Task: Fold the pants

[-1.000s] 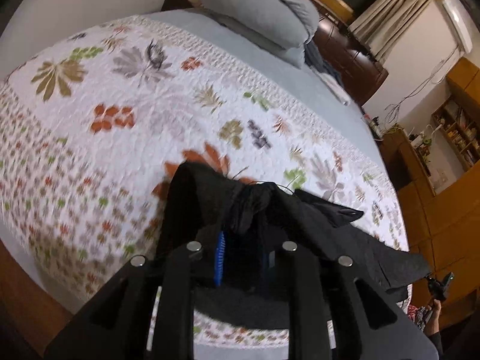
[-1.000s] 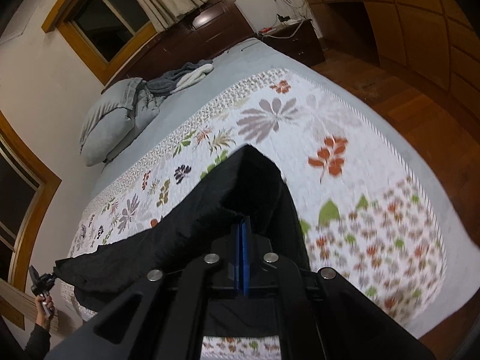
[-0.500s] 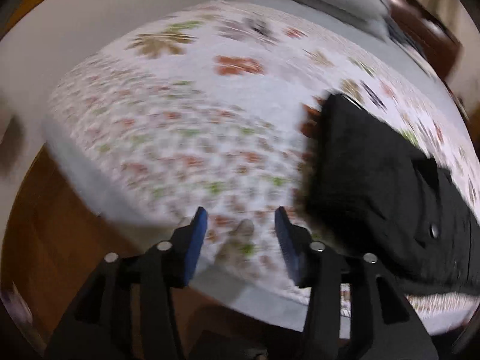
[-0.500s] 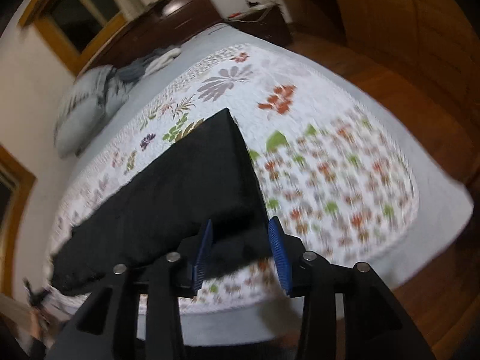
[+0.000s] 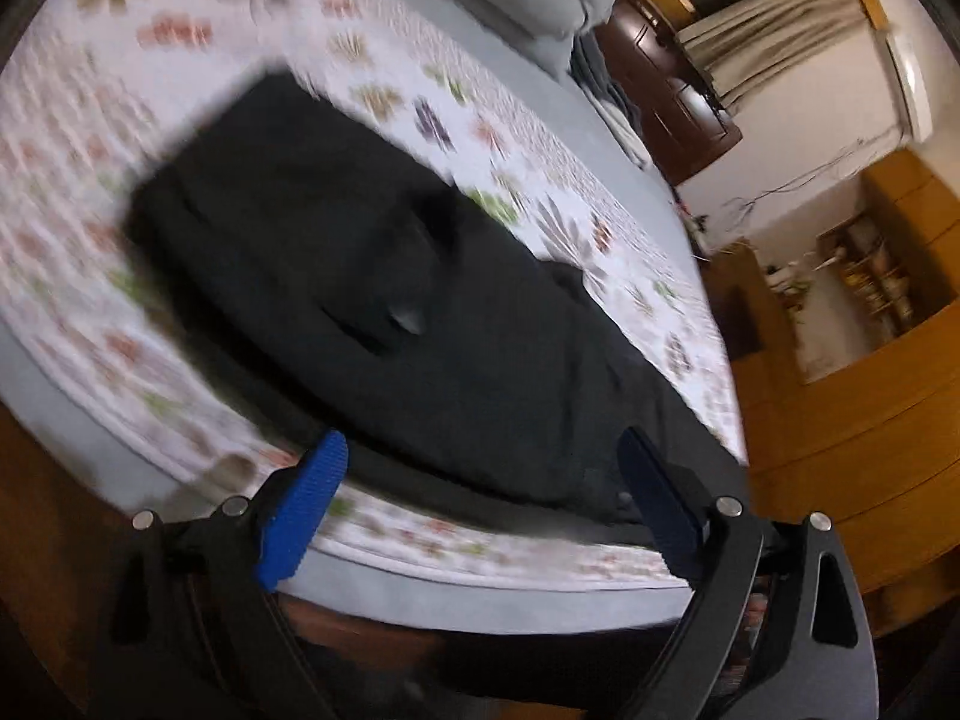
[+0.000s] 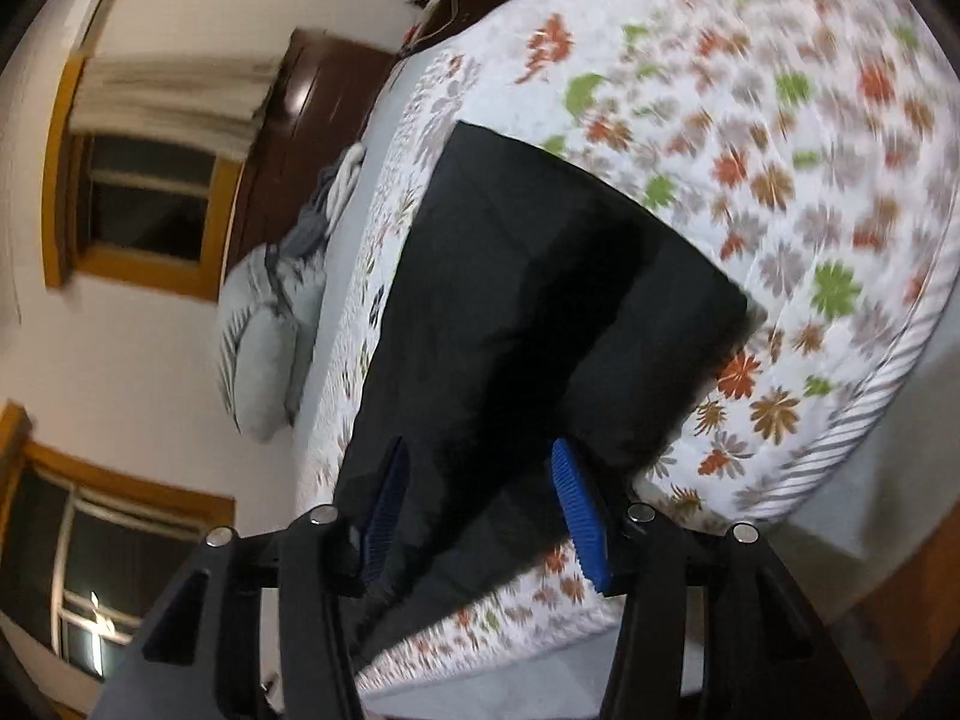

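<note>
Both tongs released since a second ago: left tongs (image 5: 474,480) and right tongs (image 6: 486,504) spread, empty; pants (image 5: 384,276) lie flat on bed (image 5: 420,588) ahead, probably laid out for the next fold.

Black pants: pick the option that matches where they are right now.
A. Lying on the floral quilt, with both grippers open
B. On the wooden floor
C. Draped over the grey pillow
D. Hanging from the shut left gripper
A: the black pants lie spread on the floral quilt, and the left gripper and right gripper both show parted blue pads.
</note>
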Tool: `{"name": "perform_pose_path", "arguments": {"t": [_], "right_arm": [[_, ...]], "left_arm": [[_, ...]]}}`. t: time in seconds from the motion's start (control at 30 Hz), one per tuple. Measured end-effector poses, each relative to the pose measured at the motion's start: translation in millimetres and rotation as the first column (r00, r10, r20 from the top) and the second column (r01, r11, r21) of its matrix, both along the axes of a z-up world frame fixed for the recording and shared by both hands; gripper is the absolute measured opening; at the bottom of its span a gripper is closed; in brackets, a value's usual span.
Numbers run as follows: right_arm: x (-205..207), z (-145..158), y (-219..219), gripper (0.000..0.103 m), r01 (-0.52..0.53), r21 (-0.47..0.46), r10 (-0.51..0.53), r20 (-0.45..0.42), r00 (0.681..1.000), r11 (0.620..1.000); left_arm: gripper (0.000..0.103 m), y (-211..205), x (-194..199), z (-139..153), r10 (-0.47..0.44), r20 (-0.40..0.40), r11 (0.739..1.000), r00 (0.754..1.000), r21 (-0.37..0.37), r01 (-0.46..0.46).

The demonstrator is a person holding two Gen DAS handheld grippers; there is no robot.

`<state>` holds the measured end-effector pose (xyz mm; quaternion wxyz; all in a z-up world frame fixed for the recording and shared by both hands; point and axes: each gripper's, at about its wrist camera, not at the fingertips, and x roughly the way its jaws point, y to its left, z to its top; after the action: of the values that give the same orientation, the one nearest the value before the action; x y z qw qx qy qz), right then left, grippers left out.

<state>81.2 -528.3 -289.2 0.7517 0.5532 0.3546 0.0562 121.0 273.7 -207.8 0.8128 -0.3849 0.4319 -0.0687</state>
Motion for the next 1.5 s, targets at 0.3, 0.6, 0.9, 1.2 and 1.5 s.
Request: {"name": "perform_pose_path", "arguments": {"t": [0.3,0.6,0.9,1.2,1.5], "right_arm": [[10,1,11,0.059,0.008,0.008,-0.008,0.017,1.000,1.000],[30,-1,13,0.034,0.027,0.004,-0.027,0.016,1.000,1.000],[22,26,30,0.003,-0.001,-0.111,0.006,0.047,0.999,0.994],[12,-4,32,0.003,-0.029,-0.127,0.027,-0.018,0.999,0.992],[-17,9,-6,0.038,0.083,-0.084,-0.082,0.025,0.996,0.993]], "left_arm": [[0.091,3,17,-48,0.083,-0.096,0.986,0.992,-0.134,-0.095],[0.010,10,22,-39,0.155,-0.079,0.988,0.985,0.023,-0.153],[0.002,43,11,-21,0.180,-0.062,0.982,0.982,-0.043,-0.183],[0.002,52,13,-54,0.174,-0.133,0.983,0.976,-0.029,-0.179],[0.056,52,7,-36,0.171,-0.074,0.985,0.982,0.028,-0.170]]}}
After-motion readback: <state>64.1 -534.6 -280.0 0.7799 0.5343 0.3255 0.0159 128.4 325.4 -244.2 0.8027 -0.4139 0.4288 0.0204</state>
